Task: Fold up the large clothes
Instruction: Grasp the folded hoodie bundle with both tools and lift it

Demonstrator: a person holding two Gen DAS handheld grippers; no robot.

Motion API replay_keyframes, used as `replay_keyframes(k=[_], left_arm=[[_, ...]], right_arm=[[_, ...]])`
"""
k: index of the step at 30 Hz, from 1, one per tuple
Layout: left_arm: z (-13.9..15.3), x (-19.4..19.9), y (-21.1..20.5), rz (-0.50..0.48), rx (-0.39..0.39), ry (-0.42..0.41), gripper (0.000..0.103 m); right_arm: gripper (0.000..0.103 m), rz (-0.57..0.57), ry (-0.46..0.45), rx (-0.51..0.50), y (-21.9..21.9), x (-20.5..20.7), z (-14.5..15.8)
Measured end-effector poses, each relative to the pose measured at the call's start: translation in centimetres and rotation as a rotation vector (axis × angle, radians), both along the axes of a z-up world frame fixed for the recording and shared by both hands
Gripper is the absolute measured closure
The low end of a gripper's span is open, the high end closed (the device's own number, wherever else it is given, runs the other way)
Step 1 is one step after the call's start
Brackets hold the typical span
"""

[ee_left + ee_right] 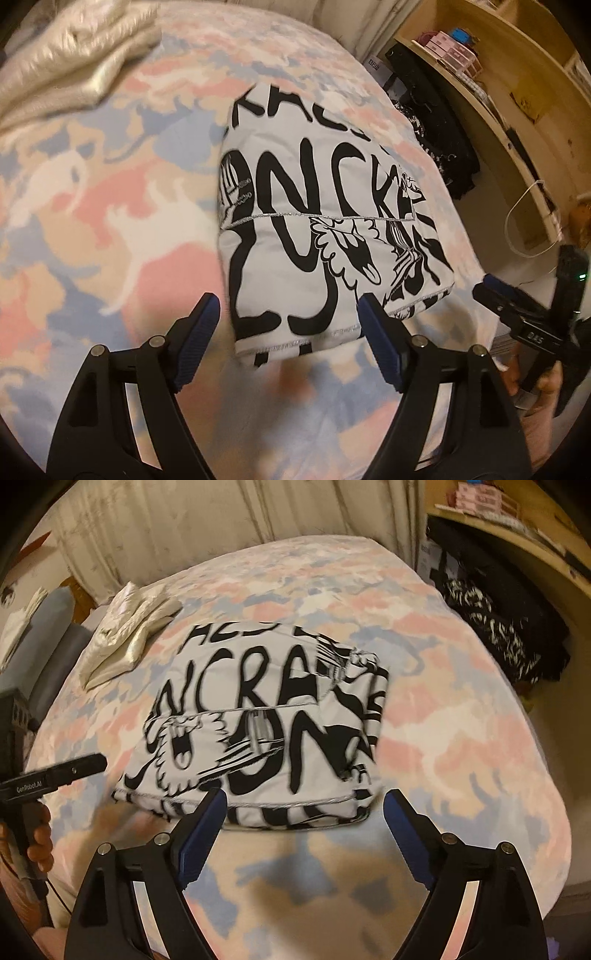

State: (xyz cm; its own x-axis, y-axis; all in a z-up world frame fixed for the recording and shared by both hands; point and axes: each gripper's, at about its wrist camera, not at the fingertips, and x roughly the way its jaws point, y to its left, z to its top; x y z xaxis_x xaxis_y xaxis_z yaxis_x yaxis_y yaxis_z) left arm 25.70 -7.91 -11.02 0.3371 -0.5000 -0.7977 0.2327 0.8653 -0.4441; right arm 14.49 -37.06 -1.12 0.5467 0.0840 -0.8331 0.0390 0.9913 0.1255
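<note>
pastel camouflage bedspread (461,760) in pink, blue and beige covers the bed, and the task's garment lies on it near the middle. that folded white garment (266,734), printed with big black lettering and cartoon figures, rests flat as a thick rectangle with its silver-stitched hems along the near edge. beyond it, toward the far left in the right wrist view, sits a cream folded cloth (125,642), well apart from the garment. a dark patterned heap of clothes (498,627) lies off the bed's right side, below a wooden shelf (480,66). the left hand-held gripper (288,314) hangs just above the garment's near left corner, jaws spread wide and released, nothing between the blue pads. the right hand-held gripper (306,808) hangs over the near hem, likewise spread and released, gripping nothing.
</note>
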Motion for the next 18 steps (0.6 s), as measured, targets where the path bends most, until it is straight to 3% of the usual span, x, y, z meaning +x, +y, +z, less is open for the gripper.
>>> replay_keyframes(k=[6,10,14,18], left_arm=[[-4.4,3.7,-0.6,-0.002,-0.092,0.123,0.028],[-6.5,5.5,-0.7,0.003,-0.102,0.144,0.025],[-8.7,7.0,-0.4,-0.017,-0.212,0.195,0.018],[-9.6,8.0,-0.6,-0.06,-0.258,0.187,0.012]], right_arm=[[0.015,-0.036,0.096,0.173,-5.0,4.1,-3.7],[0.015,-0.057,0.158,0.307,-7.8,7.2,-6.8],[0.015,-0.041,0.232,0.437,-9.7,10.4,-10.2],[0.015,0.019,0.229,0.497,-10.3,13.2,-12.1]])
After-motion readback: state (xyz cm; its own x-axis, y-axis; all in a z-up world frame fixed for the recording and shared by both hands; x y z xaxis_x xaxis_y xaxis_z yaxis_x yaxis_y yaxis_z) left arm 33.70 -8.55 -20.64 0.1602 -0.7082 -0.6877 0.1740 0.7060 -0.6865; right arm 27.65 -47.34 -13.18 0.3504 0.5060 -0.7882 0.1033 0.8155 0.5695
